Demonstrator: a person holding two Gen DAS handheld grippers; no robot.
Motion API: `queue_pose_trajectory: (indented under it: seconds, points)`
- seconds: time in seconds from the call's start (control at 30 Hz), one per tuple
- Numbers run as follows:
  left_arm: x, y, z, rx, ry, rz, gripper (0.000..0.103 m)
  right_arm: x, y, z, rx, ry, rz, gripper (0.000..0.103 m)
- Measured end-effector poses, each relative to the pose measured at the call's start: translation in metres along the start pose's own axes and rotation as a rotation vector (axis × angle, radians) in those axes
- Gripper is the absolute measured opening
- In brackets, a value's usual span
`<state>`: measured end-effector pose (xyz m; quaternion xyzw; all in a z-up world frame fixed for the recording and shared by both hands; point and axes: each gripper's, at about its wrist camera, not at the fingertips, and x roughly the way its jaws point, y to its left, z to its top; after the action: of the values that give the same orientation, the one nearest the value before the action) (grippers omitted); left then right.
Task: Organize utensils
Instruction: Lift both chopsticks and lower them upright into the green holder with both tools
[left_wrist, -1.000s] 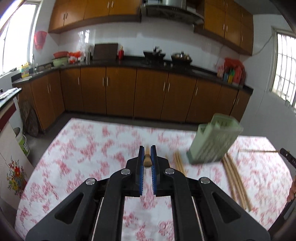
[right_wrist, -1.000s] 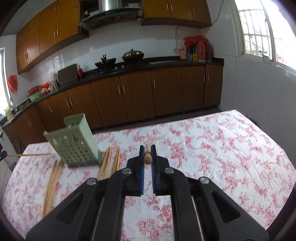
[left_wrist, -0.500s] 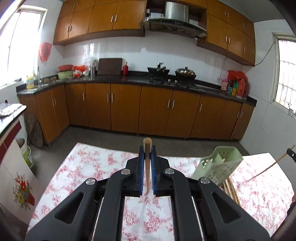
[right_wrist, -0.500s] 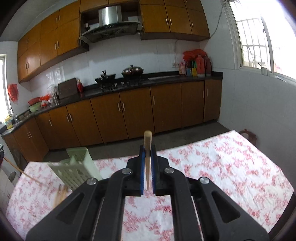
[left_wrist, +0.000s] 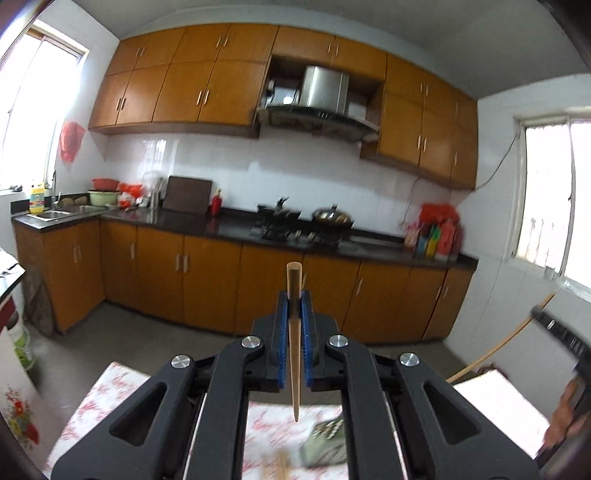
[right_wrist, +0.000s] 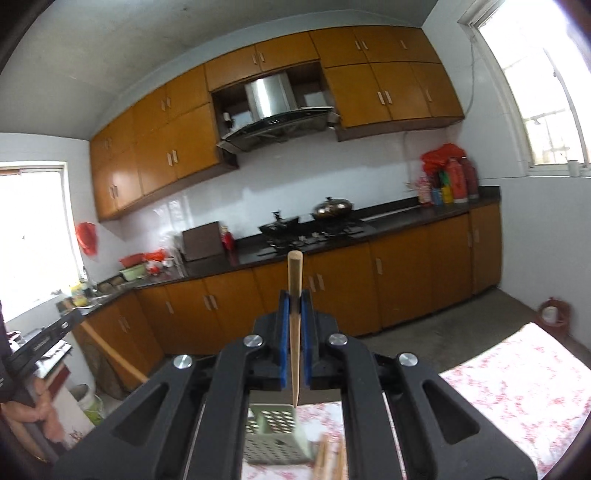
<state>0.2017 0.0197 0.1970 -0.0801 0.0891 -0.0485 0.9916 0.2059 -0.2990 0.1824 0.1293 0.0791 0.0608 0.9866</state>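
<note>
My left gripper (left_wrist: 294, 295) is shut on a wooden chopstick (left_wrist: 294, 332) that stands upright, thick end up, high above the table. My right gripper (right_wrist: 294, 293) is shut on another wooden chopstick (right_wrist: 294, 325), also upright. The pale green perforated utensil holder (right_wrist: 273, 435) stands on the table just below the right chopstick's tip; it shows blurred in the left wrist view (left_wrist: 325, 443). More chopsticks (right_wrist: 327, 458) lie beside the holder. The right gripper and its chopstick (left_wrist: 498, 347) show at the right edge of the left wrist view.
The table has a red-and-white floral cloth (right_wrist: 517, 384). Behind it run brown kitchen cabinets (left_wrist: 207, 280) with a dark counter, a stove with pans (right_wrist: 314, 225) and a range hood. A bucket (right_wrist: 88, 402) stands on the floor at left.
Both grippers have risen and tilted up with their chopsticks, which swung from lying along the fingers to standing upright. The table and green holder have dropped to the bottom of both views.
</note>
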Motion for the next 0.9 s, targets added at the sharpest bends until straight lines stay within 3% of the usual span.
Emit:
queue_pose_trajectory:
  seconds: [0.13,0.57,0.9]
  points:
    - [0.009,-0.011,-0.012,-0.029,-0.001,-0.032,0.007,0.013,0.008,-0.009,-0.005,0.027,0.031,0.007]
    - [0.049,-0.014,-0.077,-0.059,0.151,-0.060,0.007,0.061,0.011,-0.071,-0.034,0.164,0.020,0.007]
    - [0.059,-0.014,-0.091,-0.052,0.223,-0.057,0.007,0.065,0.013,-0.082,-0.023,0.189,0.003,0.011]
